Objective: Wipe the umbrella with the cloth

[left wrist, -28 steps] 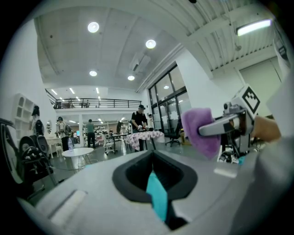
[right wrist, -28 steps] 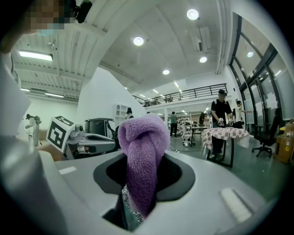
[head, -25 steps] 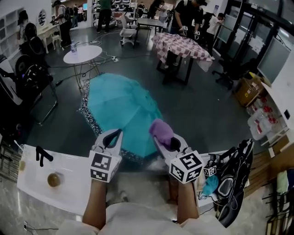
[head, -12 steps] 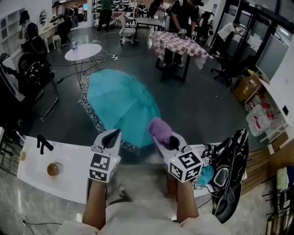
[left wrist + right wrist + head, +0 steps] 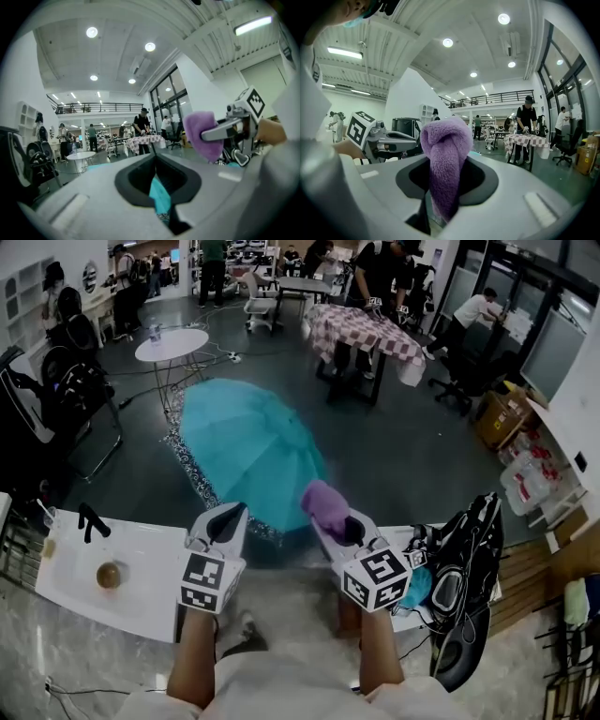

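A teal umbrella [image 5: 246,448] lies open on the dark floor ahead of me. My right gripper [image 5: 334,524] is held out level toward it and is shut on a purple cloth [image 5: 325,505], which bulges out past the fingertips. In the right gripper view the cloth [image 5: 444,154] fills the gap between the jaws of that gripper [image 5: 442,192]. My left gripper [image 5: 228,517] is held beside it, shut with nothing in it. In the left gripper view a sliver of the umbrella [image 5: 159,194] shows past the closed left gripper [image 5: 157,178]. Both grippers are short of the umbrella.
A white table [image 5: 141,563] with a small brown item [image 5: 109,575] stands at my lower left. A black bag [image 5: 461,596] hangs at the right. Farther off are a round white table [image 5: 170,344], a checked-cloth table [image 5: 367,334], chairs and several people.
The umbrella and white table have slid upward in the head view as I moved. Both grippers keep the same pose side by side, the cloth still in the right one.
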{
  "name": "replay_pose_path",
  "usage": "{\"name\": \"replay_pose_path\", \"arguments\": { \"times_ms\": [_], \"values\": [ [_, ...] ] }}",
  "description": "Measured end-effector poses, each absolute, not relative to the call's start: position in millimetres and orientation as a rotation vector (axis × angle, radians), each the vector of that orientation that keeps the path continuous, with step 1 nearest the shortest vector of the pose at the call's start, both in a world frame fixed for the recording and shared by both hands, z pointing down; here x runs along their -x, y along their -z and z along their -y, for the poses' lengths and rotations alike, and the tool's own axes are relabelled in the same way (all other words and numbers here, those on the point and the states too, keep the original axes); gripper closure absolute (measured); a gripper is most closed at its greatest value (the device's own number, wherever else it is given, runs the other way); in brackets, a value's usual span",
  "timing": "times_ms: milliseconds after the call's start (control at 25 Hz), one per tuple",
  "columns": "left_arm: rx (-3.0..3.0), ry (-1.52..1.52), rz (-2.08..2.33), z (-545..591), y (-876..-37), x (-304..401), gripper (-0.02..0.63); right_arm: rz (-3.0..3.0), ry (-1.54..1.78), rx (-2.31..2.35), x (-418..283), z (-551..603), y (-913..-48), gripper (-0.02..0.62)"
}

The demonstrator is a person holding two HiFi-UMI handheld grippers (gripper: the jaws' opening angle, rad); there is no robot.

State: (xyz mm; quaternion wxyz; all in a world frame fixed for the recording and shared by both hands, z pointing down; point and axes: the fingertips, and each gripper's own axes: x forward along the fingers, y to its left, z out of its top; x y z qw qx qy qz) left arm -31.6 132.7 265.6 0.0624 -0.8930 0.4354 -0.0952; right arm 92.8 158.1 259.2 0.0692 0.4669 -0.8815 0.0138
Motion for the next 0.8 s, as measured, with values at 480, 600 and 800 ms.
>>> {"name": "replay_pose_path", "arguments": {
  "times_ms": [480, 600, 800],
  "values": [
    [2.693, 0.276, -1.326, -153.8, -260.7, 31.9, 0.603, 2.671, -0.025, -1.402, -95.6, -178.7, -251.8, 0.468],
    [2.694, 0.280, -1.321, -155.9, -260.7, 29.3, 0.603, 2.670, -0.021, -1.402, -96.8, -180.2, -251.5, 0.468],
    [2.697, 0.283, -1.312, -158.2, -263.0, 24.0, 0.603, 2.663, -0.010, -1.399, -99.7, -182.2, -254.0, 0.468]
  ]
}}
